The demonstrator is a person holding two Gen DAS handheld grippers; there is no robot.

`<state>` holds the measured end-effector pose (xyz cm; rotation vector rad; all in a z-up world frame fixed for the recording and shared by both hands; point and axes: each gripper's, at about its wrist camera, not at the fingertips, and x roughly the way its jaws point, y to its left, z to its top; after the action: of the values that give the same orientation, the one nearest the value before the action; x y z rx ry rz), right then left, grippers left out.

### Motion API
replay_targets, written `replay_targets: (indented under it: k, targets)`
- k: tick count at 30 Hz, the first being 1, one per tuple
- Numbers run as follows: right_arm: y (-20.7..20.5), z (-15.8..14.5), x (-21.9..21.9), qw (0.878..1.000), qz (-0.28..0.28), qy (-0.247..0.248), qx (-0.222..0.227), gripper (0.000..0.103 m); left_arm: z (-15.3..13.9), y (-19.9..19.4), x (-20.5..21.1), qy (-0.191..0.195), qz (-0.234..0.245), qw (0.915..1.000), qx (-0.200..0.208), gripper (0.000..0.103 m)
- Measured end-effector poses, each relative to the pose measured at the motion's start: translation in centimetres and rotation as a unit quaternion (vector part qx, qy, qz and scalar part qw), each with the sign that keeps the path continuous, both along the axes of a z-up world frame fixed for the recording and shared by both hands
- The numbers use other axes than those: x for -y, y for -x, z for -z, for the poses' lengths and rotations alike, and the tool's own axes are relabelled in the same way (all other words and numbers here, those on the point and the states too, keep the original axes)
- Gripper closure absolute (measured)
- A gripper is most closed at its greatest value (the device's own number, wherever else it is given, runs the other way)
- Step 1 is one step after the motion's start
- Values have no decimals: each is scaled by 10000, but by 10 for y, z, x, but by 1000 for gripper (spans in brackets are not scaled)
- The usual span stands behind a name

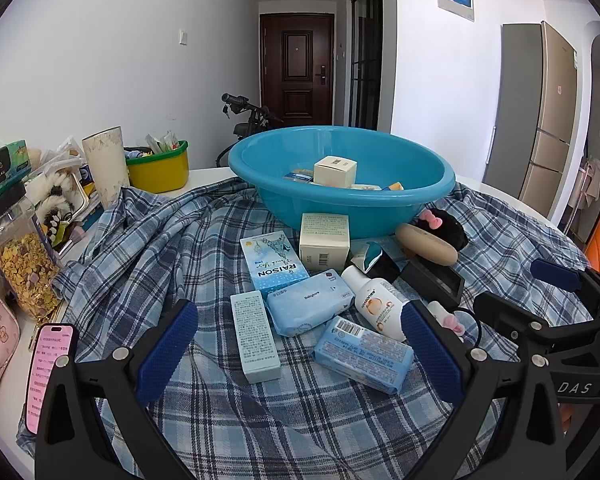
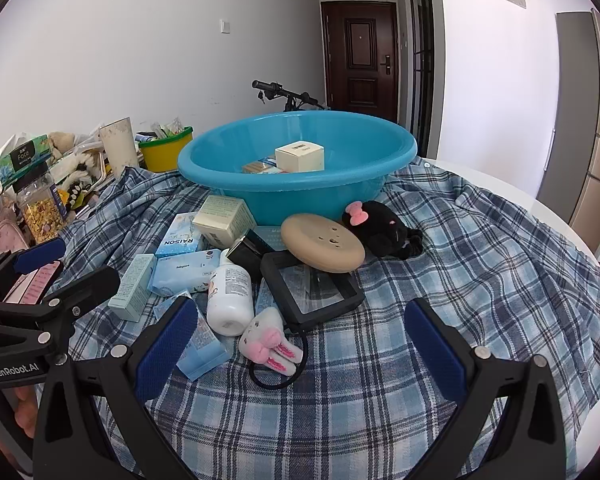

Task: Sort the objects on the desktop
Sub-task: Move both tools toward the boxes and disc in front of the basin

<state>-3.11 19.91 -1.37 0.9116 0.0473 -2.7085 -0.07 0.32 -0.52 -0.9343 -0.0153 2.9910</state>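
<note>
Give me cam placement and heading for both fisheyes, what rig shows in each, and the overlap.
Left wrist: sits on the left tool, low over the plaid cloth, facing the blue basin and the hallway door; its own open blue-padded fingers show at the bottom, the right tool at right.
Right wrist: sits on the right tool, same heading, further right; its own open fingers show at the bottom, the left tool at left with a bit of hand.
Shared: basin, white bottle, RAISON box, tan disc.

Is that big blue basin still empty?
No, the blue basin already holds a cream box and a few smaller packets beside it, plain in the right wrist view.
</note>
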Motion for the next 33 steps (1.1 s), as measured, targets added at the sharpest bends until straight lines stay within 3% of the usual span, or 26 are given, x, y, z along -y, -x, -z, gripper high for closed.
replay_targets:
  k: [18,23,27,33]
  targets:
    - [-2,2,0,10000,-18,-13,17,0,10,9,13,-113,-184,9998,40,0]
    - [0,7,-4,10000,6,2,75,0,28,27,25,-117,-352,9988,320,0]
    - [1,9,-6,9999,6,8,116,0,42,40,33,176,-520,9972,503,0]
    - [4,15,-8,9998,1,29,175,0,57,53,46,308,-683,9942,775,0]
